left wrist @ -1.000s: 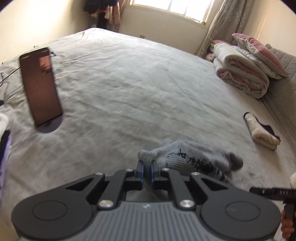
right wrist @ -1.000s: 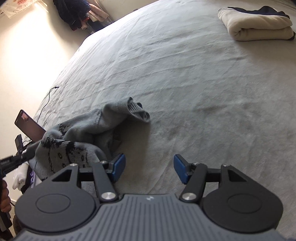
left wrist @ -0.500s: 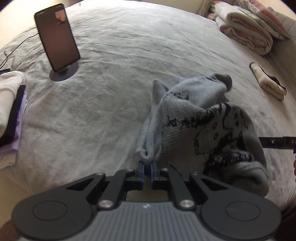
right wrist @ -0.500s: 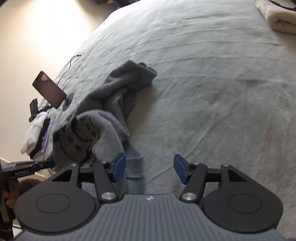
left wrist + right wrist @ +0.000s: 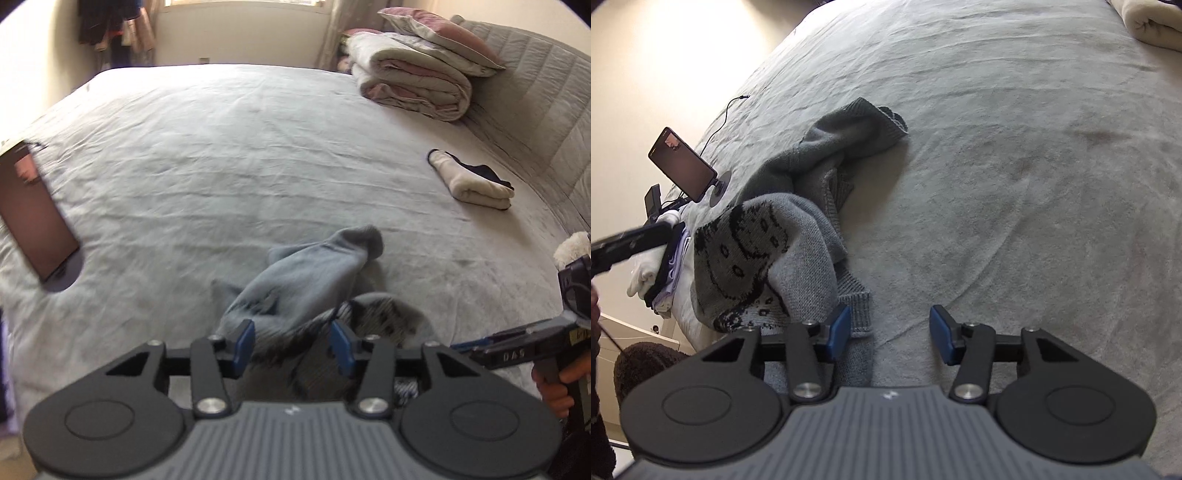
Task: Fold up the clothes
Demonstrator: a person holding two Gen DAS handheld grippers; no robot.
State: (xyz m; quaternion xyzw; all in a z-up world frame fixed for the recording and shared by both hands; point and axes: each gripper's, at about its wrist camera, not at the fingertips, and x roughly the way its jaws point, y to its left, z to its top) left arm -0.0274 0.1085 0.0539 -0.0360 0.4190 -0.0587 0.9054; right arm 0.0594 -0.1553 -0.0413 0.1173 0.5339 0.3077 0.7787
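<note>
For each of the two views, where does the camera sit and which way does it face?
Left wrist: behind the left claw, angled down across the bed; jaws opening over the grey sweater; a hand shows.
Right wrist: behind the right claw, facing the bed's left edge; jaws closing, sweater hem between them.
Shared: sweater, phone, cream folded garment.

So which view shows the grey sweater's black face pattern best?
The right wrist view: the grey sweater lies crumpled but sharp, its black face pattern plain. The left wrist view shows it blurred, partly hidden behind the opening left gripper, pattern unreadable.
</note>
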